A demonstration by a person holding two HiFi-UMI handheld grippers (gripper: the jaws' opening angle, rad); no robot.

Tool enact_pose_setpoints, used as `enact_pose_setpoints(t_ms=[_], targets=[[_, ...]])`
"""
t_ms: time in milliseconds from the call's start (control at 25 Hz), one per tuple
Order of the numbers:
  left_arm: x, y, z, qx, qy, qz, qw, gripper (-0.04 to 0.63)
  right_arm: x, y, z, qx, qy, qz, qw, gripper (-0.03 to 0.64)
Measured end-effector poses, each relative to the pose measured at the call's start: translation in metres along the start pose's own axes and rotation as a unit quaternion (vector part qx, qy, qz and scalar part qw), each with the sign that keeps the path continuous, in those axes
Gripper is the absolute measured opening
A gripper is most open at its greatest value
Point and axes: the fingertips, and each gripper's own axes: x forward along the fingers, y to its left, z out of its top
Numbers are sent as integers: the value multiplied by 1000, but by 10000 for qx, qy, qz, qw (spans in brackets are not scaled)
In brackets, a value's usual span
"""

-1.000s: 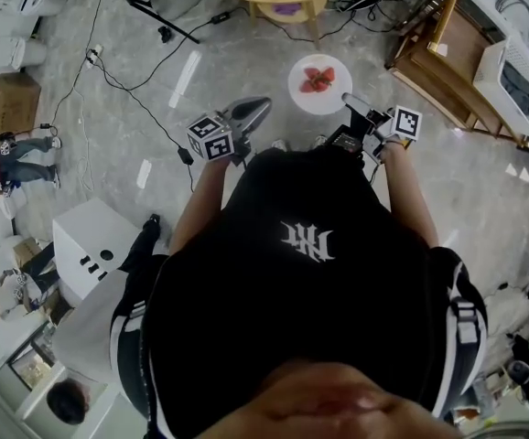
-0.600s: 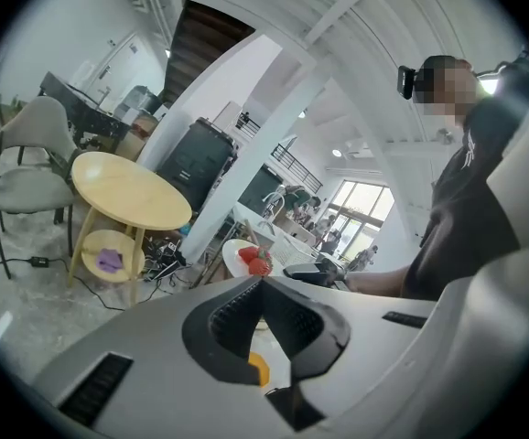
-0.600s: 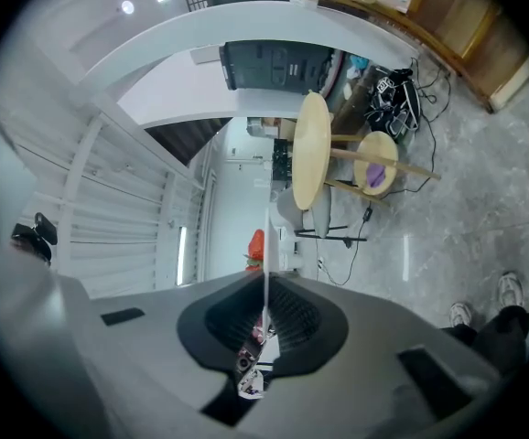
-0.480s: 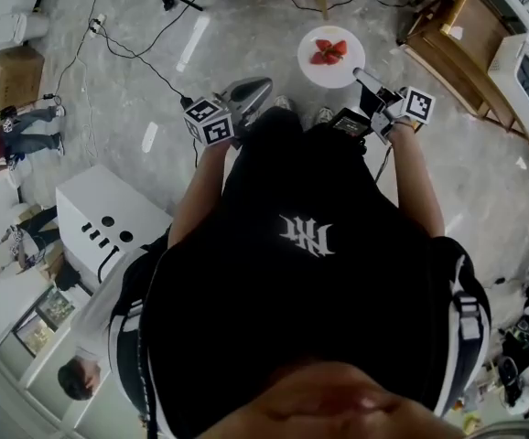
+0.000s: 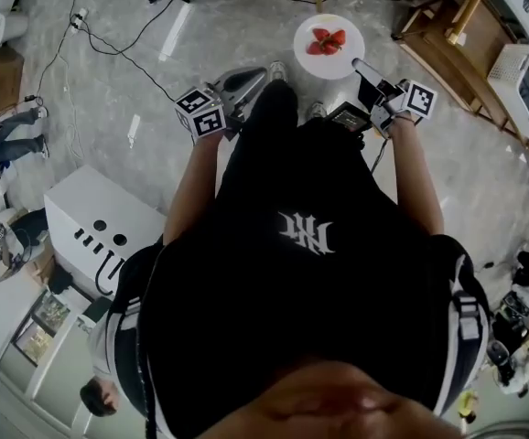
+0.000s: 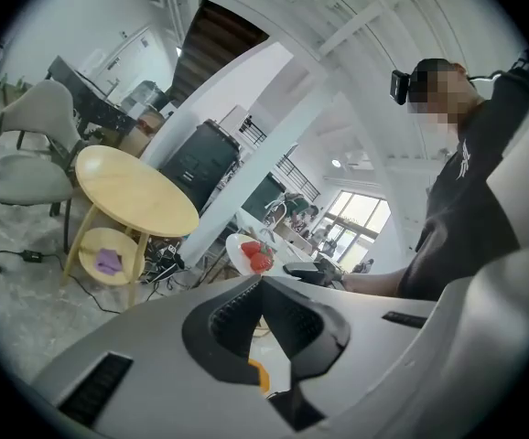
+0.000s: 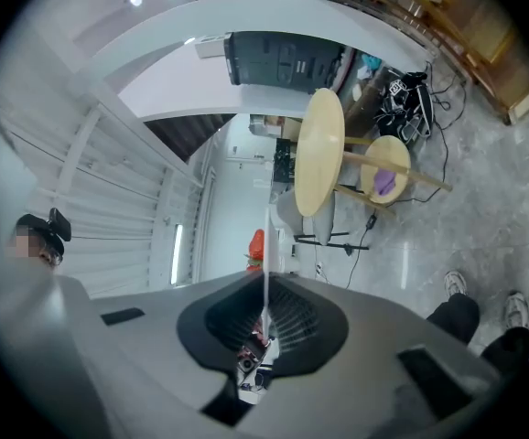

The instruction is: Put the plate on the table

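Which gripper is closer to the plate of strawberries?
Right. The right gripper grips the plate by its rim; the left gripper hangs apart, to the plate's left in the head view.

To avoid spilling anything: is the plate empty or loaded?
Loaded: red fruit lies on the white plate, which the right gripper clamps by its rim.

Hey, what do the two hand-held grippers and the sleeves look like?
The left hand-held gripper and right hand-held gripper each have a smooth grey shell, black ribbed pads and a white cube with black square markers. The person wears a black short-sleeved top with white trim.
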Motion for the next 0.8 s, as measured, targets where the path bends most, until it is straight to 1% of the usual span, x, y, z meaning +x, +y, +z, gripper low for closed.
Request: enact_pose_setpoints(t_ms=[120,200,320,400,440,520,600,680,800], targets=[[7,7,-2,33,38,-164,9999,2,-3,2,1,-194,-125,-60,9997,15],[9,19,6,3,9,-274,9996,2,8,5,7,-358,-155,-124,9992,15],[10,57,42,-6,-61,-439,9990,2,55,17,35,-449,-223,-92,9987,14],[15,77,64,104,-78,-577,9982,2,79,25,54,-541,-320,-48,9980,14],[18,81,68,163,-84,-643,9978,2,83,27,57,-575,-376,-49,9976,14],[14,79,62,170,-64,-715,9973,1,81,24,49,-484,-471,-88,9977,14],[4,83,58,85,8,-742,9972,2,86,21,38,-321,-514,-139,9981,14],[4,98,69,57,62,-815,9966,2,98,23,46,-281,-536,-238,9979,14],[24,118,94,118,44,-959,9953,1,105,27,73,-302,-610,-365,9970,15]])
